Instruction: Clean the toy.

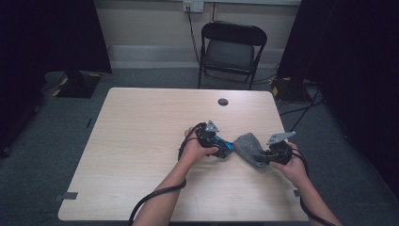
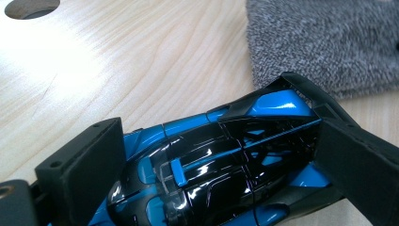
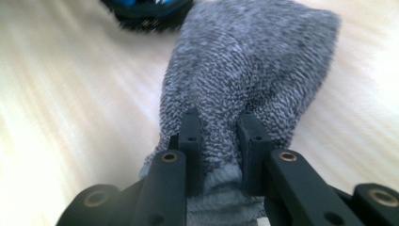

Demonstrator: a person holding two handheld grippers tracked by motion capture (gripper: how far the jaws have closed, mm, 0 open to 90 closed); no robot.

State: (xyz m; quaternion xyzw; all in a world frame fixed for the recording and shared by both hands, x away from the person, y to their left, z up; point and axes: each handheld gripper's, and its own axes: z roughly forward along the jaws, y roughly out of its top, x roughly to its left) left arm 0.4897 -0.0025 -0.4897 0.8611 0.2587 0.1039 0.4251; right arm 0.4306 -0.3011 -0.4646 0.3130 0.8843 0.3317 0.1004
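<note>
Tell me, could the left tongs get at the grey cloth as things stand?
Probably not right now: the left tongs are clamped around the blue toy car. The grey cloth lies just beyond on bare table, but the right tongs already pinch it.

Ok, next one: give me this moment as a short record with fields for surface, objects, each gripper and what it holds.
surface: light wooden table
objects: blue and black toy car; grey sock, lying flat beside the car
left gripper: jaws set on either side of the toy car, pressing its sides
right gripper: shut on the sock's near end, cloth bunched between the jaws
car and sock: the car's tail reaches the sock's edge in the left gripper view; contact unclear
</note>
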